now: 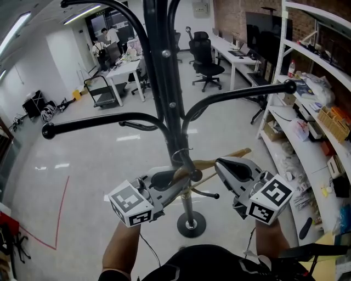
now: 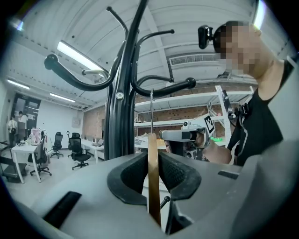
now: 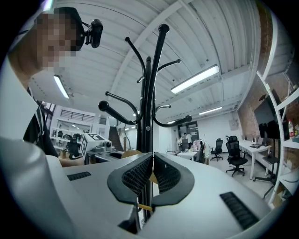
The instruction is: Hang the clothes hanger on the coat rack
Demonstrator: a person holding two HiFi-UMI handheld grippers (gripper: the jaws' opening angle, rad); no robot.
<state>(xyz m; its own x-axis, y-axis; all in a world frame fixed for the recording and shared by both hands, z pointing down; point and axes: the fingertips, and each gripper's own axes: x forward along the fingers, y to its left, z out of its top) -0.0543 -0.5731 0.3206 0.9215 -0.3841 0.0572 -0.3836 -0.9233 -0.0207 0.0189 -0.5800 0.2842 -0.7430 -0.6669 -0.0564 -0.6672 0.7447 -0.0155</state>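
Our left claw [image 2: 152, 161] is clenched on the wooden clothes hanger [image 1: 237, 153], and our right claw [image 3: 152, 161] seems to pinch its other arm. The hanger sits against the coat rack [image 1: 164, 82] pole, below the branches. We should lift it level, pass its wire hook [image 2: 151, 109] over a branch [image 1: 236, 96], then lower.

The rack [image 1: 164, 82] is black tube with smooth, glossy paint that catches the ceiling lights. Its base [image 1: 181, 225] shows bright metal at the middle. The hanger [image 1: 233, 154] is pale, smooth wood with a slight sheen, and its hook [image 2: 151, 109] is thin bright metal wire. The left gripper [image 1: 174, 176] and right gripper [image 3: 152, 175] have matt grey plastic shells. Their pads [image 3: 136, 176] are black, rubbery and finely ribbed. The marker cubes [image 1: 131, 204] look matt, black on white. The floor [image 1: 98, 164] is smooth and glossy. The far wall [image 1: 230, 16] is rough brick.
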